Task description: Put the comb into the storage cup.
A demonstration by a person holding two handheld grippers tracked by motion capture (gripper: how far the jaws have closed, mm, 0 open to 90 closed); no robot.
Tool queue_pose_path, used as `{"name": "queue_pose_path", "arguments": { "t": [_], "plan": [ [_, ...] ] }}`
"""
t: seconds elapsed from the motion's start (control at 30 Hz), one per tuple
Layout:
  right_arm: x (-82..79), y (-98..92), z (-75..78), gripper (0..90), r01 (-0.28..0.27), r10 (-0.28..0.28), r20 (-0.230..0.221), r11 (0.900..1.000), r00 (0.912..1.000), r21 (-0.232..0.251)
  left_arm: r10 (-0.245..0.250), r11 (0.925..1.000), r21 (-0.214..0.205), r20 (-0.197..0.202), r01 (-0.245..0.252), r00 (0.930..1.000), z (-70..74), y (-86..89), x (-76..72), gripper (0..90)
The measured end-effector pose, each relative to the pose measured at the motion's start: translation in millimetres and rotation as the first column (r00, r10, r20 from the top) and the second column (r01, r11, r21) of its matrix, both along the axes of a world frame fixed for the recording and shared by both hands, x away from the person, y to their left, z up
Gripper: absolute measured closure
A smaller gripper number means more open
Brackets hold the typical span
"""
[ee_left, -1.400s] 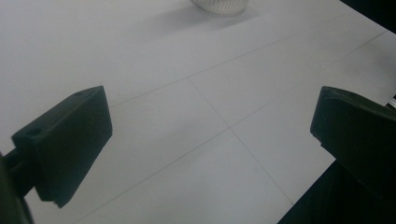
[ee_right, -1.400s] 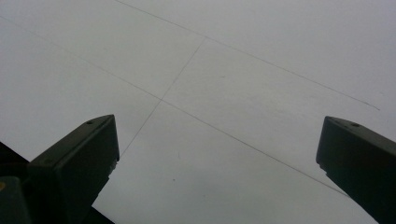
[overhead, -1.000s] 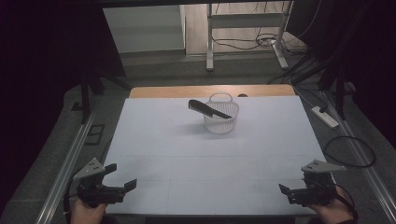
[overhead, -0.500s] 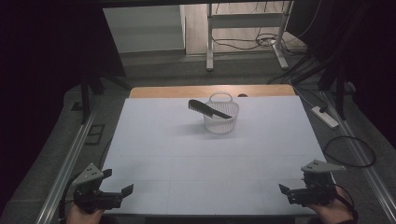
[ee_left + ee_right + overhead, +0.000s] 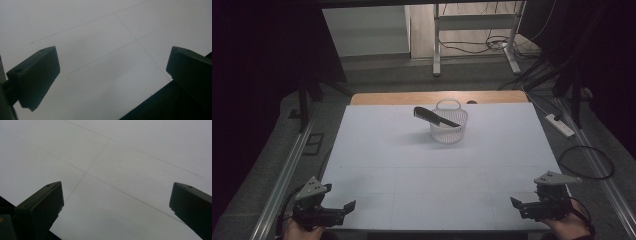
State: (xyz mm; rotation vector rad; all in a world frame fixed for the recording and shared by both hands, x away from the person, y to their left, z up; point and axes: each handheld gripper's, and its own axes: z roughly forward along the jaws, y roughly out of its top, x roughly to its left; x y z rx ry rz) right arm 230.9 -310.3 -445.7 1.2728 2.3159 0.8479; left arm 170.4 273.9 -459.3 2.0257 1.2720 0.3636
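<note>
Basket (image 5: 448, 126): a clear, round, ribbed tub with a loop handle at its far rim; it stands near the far edge of the worktop, about midway between the left and right edges, well apart from both my claws.
Worktop (image 5: 427, 165): white sheet with faint grid lines, bare but for the basket; a strip of wood shows along its far edge.
Basket contents: a dark comb (image 5: 435, 116) lies across the rim, its left end jutting out past the basket's left side; I cannot tell whether anything lies lower inside.
Left claw (image 5: 343, 210): mine, at the near-left corner, jaws spread wide over bare worktop, pinching nothing.
Right claw (image 5: 521, 206): mine, at the near-right corner, jaws likewise spread and empty.
Step in hand: my guess is a reach toward the basket.
Doing it well: I should come in low and level, take the comb by its overhanging end, and steady the light basket so it does not tip.
</note>
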Motion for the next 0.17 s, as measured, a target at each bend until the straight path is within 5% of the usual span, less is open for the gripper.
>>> {"name": "queue_pose_path", "arguments": {
  "t": [0.17],
  "plan": [
    [0.5,-0.1,-0.6,0.0,0.0,0.0,-0.005,1.0,1.0,-0.005,0.002,1.0,-0.003,-0.011,-0.002,0.9999,-0.2,-0.3,1.7,0.0]
  ]
}}
